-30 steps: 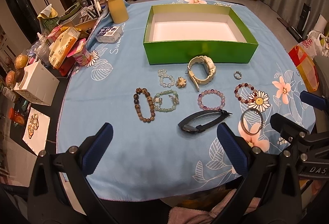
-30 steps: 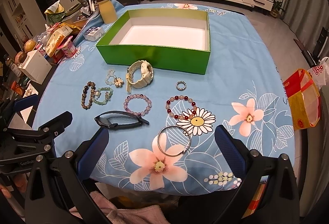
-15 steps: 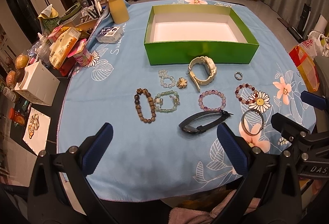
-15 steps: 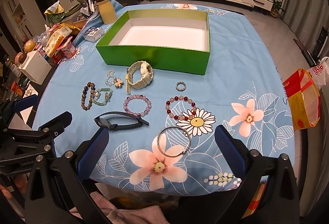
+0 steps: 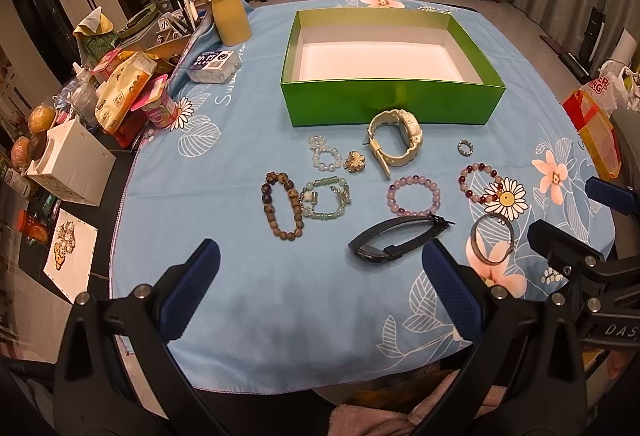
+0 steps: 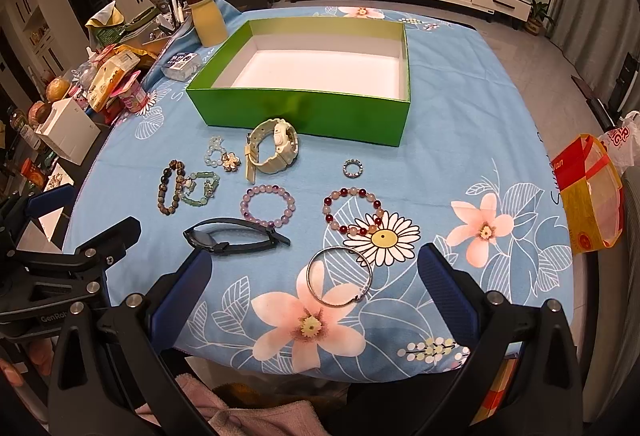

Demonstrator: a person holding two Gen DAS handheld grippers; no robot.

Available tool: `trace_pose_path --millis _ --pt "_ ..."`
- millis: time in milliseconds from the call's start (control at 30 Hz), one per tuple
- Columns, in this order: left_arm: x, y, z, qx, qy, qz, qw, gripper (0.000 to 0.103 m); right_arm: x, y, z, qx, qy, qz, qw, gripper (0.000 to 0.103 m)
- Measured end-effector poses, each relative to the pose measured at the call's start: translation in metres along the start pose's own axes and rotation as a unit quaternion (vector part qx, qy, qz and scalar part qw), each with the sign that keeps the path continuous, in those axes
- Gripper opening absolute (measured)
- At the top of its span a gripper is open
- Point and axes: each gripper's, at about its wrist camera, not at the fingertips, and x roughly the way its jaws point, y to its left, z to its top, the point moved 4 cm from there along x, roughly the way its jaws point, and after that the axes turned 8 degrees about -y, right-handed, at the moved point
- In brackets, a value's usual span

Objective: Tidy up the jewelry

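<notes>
- Nothing has shifted since the earlier frames: both tools hover at the near edge of the surface (image 5: 248, 300), every piece lies where it lay.
- Left hand-held gripper (image 5: 320, 292): jaws wide apart, empty. Right hand-held gripper (image 6: 314, 290): likewise spread, empty.
- Progress: none visible. Green box (image 5: 394, 104) near the far edge, glossy card walls, white floor, holds nothing. All jewelry lies on the blue floral cloth in front of it.
- Left to right, left wrist view:
- brown bead bracelet (image 5: 280, 206), large mottled rounds; touching it, jade-green bracelet (image 5: 326, 198), tube links with metal clasp.
- clear bead bracelet (image 5: 325, 156), small, glassy; gold flower brooch (image 5: 354, 161) just beside.
- cream watch (image 5: 396, 142), chunky resin, strap curled, close against the box's front wall.
- lilac bead bracelet (image 5: 414, 196), smooth; black band (image 5: 396, 242), flat, rubbery, nearest the left tool.
- small ring (image 5: 465, 147), studded.
- red-and-pink bead bracelet (image 5: 480, 182); silver bangle (image 5: 492, 238), thin rigid hoop.
- Likely slippery: bangle, ring.
</notes>
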Motion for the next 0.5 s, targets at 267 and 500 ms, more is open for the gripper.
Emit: trace_pose_path --millis 267,500 --pt "0.0019 0.0010 -0.0006 0.000 0.000 0.001 1.0000 0.101 0.0008 0.0004 0.0004 0.000 0.000 0.000 1.000 0.102" --pt "0.0036 0.0016 -0.0010 0.000 0.002 0.001 1.0000 0.101 0.0014 0.0011 0.0002 -0.001 0.001 0.000 1.000 0.102"
